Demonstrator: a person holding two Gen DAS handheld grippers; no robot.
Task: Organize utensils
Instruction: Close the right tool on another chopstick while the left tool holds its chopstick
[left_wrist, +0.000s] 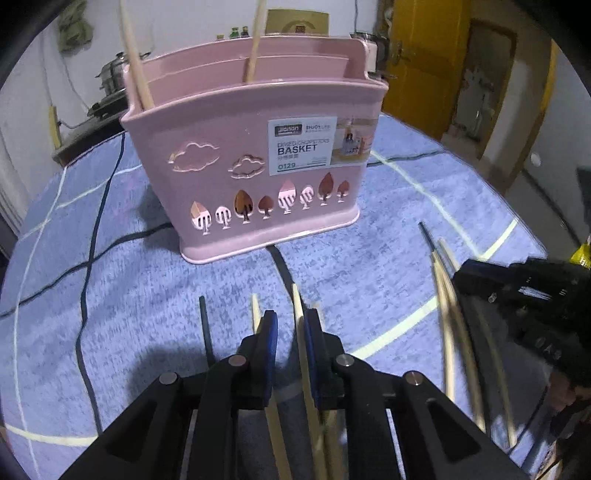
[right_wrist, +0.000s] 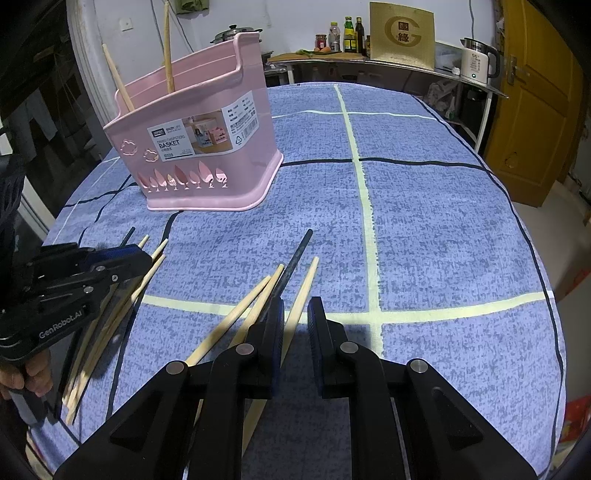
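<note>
Between my left gripper's (left_wrist: 291, 325) jaws there's one pale bamboo chopstick (left_wrist: 300, 317) running lengthwise, hugging the right-hand pad, with the jaws a little apart around it; honestly I can't tell whether the pads are pinching it yet or just straddling it, the wrist view is too blurry down there. Straight ahead of those jaws, well past the tips, sits the pink basket (left_wrist: 236, 155) on the blue checked tablecloth (left_wrist: 388, 240), with two chopsticks already standing in its compartments. Just left of the jaws lie a dark chopstick (left_wrist: 205, 325) and another pale one, and off to the right is a second loose bunch beside my right gripper (right_wrist: 296, 314). That one's jaws are apart with nothing in them, hovering over its own little pile: a few pale sticks (right_wrist: 236, 317) and a dark one (right_wrist: 295, 258) fanned out just left of and under the left pad. Handling-wise, I'd guess these are super light and stiff, round and a bit slick, so they'll want to roll or pivot if I grab near one end. I reckon the move is to grip around the middle or slightly toward the thick end, squarely across the pads, so it doesn't swing when I tip it upright over the basket. The basket looks light too, so I'd avoid bumping its rim.
</note>
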